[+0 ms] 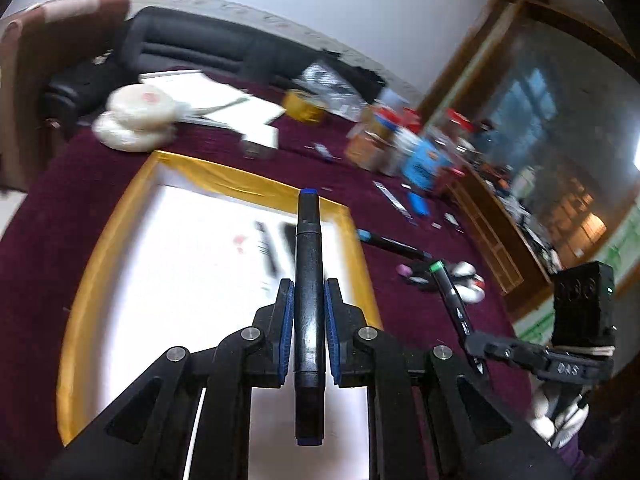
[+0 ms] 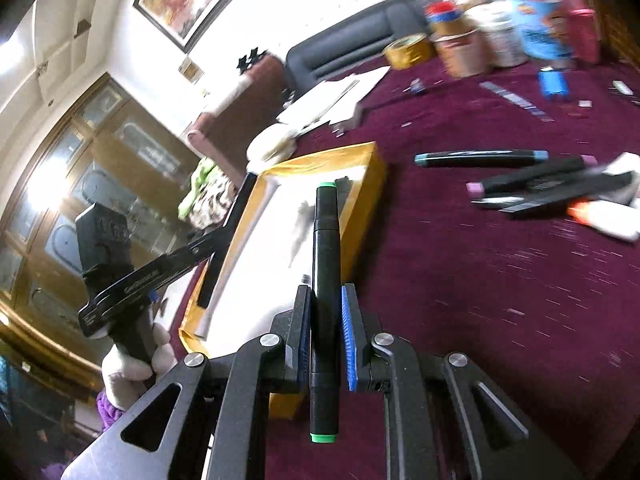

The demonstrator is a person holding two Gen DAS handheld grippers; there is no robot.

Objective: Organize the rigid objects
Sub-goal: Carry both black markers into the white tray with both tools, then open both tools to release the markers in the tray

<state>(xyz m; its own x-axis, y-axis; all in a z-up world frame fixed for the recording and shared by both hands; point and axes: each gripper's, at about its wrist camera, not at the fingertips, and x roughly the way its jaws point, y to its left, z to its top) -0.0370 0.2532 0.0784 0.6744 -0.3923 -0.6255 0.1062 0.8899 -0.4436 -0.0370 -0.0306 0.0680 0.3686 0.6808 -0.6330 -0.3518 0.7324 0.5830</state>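
L gripper clamped on blue-cap marker, barrel lengthwise between pads, held over white inside of yellow-rimmed tray. R gripper clamped on green-cap marker, above tray's right edge. Loose markers lie in a heap on maroon cloth, right of tray, w/ teal-cap one just beyond. Jars and tape roll far side, blurred.

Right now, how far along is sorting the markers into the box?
Nothing looks done: no marker shows inside the box. In hand: the left gripper holds a blue-capped marker over it, and the right gripper holds a green-capped marker. Left: a teal marker and a pile on the cloth.
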